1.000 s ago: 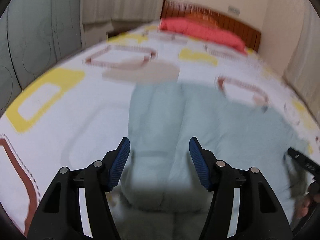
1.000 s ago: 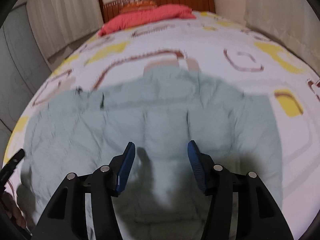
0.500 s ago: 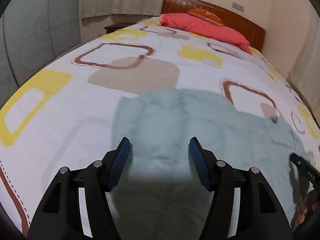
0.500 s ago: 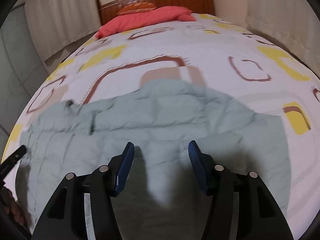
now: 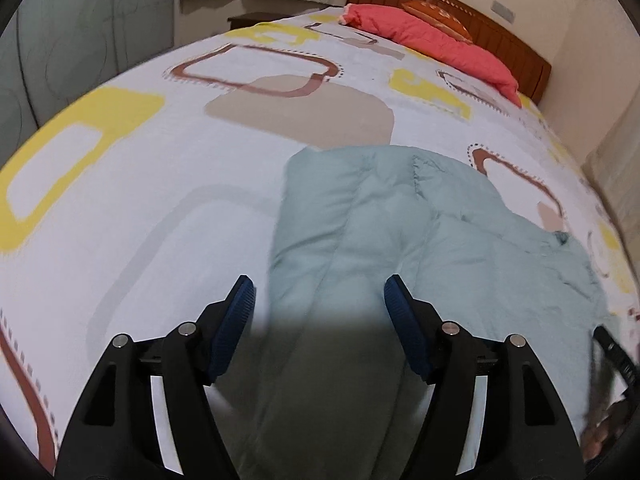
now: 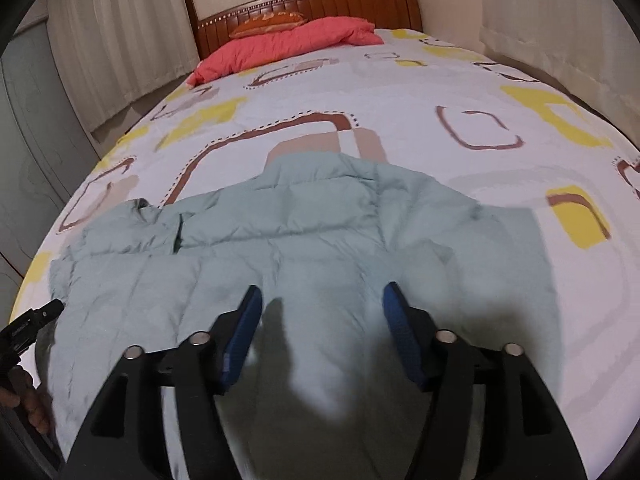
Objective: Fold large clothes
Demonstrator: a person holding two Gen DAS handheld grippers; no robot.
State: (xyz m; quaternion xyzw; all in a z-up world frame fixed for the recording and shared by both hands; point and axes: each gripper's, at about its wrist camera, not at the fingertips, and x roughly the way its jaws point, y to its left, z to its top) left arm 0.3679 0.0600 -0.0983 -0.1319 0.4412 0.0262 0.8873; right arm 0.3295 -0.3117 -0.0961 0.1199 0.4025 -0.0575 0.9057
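- As I look along both sets of fingers, I see one wide bed covered by a white sheet printed with yellow, brown and beige rounded squares [image 6: 304,92]; it fills both views.
- One pale green quilted puffer jacket [image 6: 320,240] lies spread flat on the near part of that sheet, collar toward the headboard; in the left wrist view the same jacket [image 5: 400,220] runs from the centre off to the right, one sleeve reaching toward me.
- One carved reddish wooden headboard [image 6: 320,0] stands at the far end.
- One long coral-red quilted pillow [image 6: 288,42] lies against it, with one small orange patterned cushion [image 6: 270,22] touching its top.
- My left gripper [image 5: 319,300] hovers over the jacket's left edge, its two blue-padded fingers spread wide with nothing between them.
- My right gripper [image 6: 322,312] hangs over the jacket's body, its two blue pads likewise parted and empty.
- Each gripper's black tip shows at the edge of the other's view, beside a hand I can only partly see.
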